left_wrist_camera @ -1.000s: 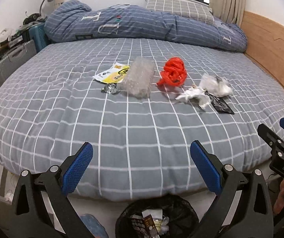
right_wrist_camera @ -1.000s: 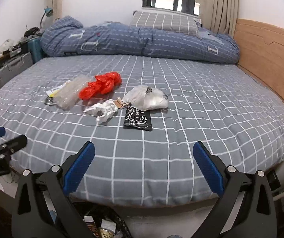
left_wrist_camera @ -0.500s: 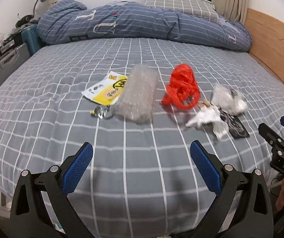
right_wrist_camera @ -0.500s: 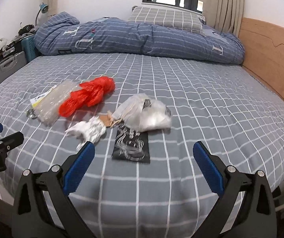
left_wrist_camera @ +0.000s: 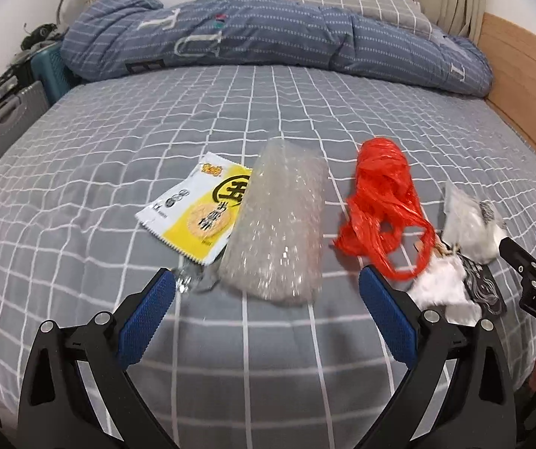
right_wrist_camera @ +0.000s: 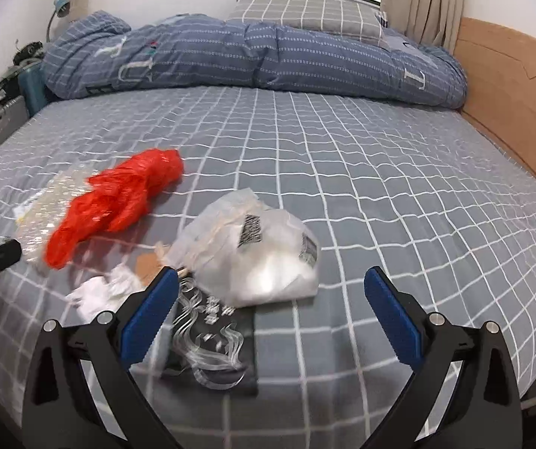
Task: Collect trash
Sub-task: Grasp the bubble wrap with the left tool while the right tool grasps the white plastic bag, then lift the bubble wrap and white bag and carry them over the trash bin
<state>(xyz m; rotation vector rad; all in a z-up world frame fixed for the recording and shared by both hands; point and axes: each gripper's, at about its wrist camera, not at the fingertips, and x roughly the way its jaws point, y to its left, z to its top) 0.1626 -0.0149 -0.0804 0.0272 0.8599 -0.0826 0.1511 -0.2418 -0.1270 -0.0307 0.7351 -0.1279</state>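
Observation:
Trash lies in a row on the grey checked bed (left_wrist_camera: 155, 119). In the left wrist view: a yellow snack wrapper (left_wrist_camera: 200, 211), a bubble-wrap roll (left_wrist_camera: 279, 224), a red plastic bag (left_wrist_camera: 384, 202), crumpled white paper (left_wrist_camera: 442, 292). My left gripper (left_wrist_camera: 266, 314) is open and empty, just short of the bubble wrap. In the right wrist view: a clear plastic bag (right_wrist_camera: 264, 258), a black packet (right_wrist_camera: 215, 340), the red bag (right_wrist_camera: 118, 202), white paper (right_wrist_camera: 103, 292). My right gripper (right_wrist_camera: 271, 310) is open and empty, over the clear bag and black packet.
A rolled blue quilt (left_wrist_camera: 268, 33) and a pillow (right_wrist_camera: 301, 11) lie at the far side of the bed. A wooden headboard (right_wrist_camera: 507, 86) runs along the right. Cases and clutter (left_wrist_camera: 2, 112) stand at the left of the bed.
Both grippers have moved forward over the bed toward the trash. The black bin at the bed's edge has dropped out of view. Both stay open.

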